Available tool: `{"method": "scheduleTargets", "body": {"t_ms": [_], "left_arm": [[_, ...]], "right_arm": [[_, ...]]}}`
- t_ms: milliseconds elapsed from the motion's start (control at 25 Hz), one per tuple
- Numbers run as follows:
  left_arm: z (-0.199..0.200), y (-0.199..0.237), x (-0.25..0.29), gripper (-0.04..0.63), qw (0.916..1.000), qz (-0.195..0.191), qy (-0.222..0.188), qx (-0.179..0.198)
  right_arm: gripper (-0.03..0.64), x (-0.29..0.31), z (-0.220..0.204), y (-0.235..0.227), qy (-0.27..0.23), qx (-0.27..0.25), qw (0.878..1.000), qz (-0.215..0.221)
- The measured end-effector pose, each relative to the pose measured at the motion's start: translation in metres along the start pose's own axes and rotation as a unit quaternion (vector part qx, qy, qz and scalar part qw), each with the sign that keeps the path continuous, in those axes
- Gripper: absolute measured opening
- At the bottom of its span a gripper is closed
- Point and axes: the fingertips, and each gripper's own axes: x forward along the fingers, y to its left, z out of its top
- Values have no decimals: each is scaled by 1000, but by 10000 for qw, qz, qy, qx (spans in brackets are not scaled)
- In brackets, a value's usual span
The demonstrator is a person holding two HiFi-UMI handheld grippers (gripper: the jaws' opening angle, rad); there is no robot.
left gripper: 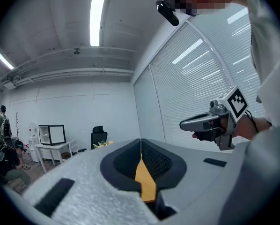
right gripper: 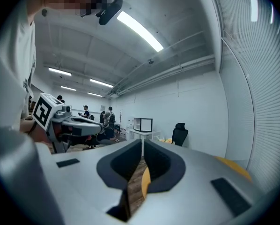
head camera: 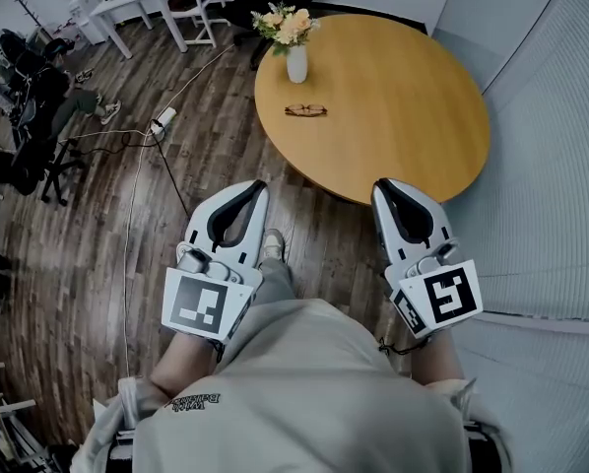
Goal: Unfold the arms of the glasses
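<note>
Head view shows the glasses (head camera: 305, 110) on the round table (head camera: 403, 116), just before a flower vase (head camera: 295, 59). They seem folded, but they are too small to be sure. The left gripper (head camera: 258, 185) has its jaws pressed together. The right gripper (head camera: 385, 185) has its jaws a narrow slit apart. Both are empty and well apart from the glasses.

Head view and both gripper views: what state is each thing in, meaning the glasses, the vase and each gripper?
glasses: lying on the round table, arms apparently folded, untouched.
vase: upright on the table, holding flowers.
left gripper: jaws shut, empty, short of the table.
right gripper: jaws a thin slit apart, empty, short of the table.
</note>
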Motion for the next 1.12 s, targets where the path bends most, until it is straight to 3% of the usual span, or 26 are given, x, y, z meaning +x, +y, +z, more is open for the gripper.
{"method": "scheduleTargets", "body": {"t_ms": [680, 960, 1120], "left_arm": [[-20, 103, 92, 23, 9989, -286, 185, -307], [-26, 145, 134, 23, 9975, -675, 200, -19], [-27, 170, 159, 23, 9961, -865, 164, -62]], "right_arm": [[38, 128, -2, -44, 335, 13, 9990, -310], [38, 186, 4, -65, 401, -43, 9975, -586], [38, 218, 8, -73, 425, -23, 9963, -744]]}}
